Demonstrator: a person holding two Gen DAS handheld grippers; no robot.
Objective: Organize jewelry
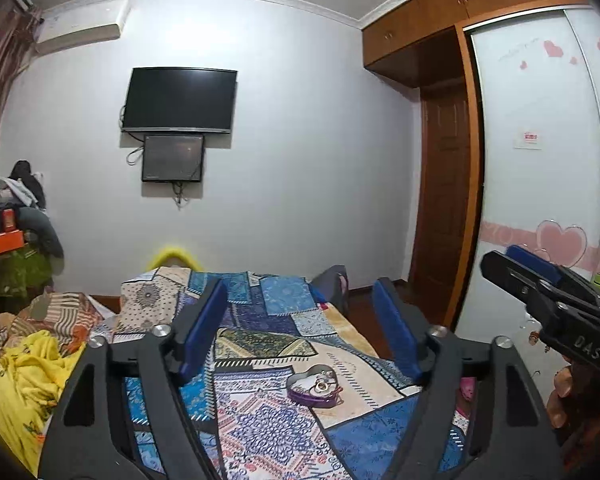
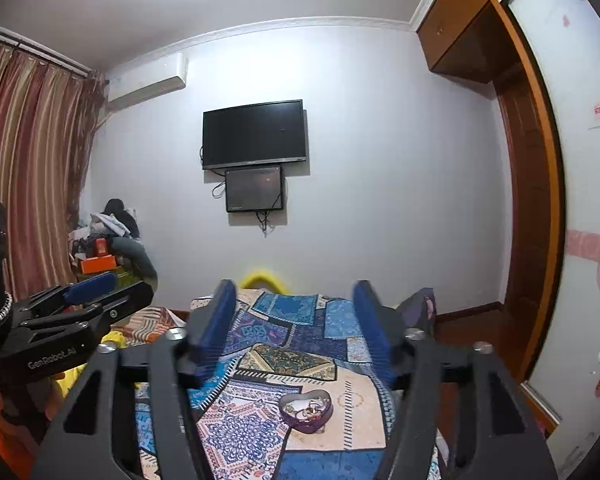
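1. A purple heart-shaped jewelry box (image 1: 314, 389) lies open on the patchwork bedspread (image 1: 260, 420), rings and small pieces inside.
2. The left gripper (image 1: 300, 328) is held about level above the bed, jaws spread wide, nothing between them.
3. The right gripper (image 2: 296, 332) is level beside it, jaws likewise apart and empty.

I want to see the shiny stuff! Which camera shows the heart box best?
The left wrist view: the heart-shaped box sits open on the bedspread, with rings visible inside. The right wrist view shows the box too, with its contents less distinct.
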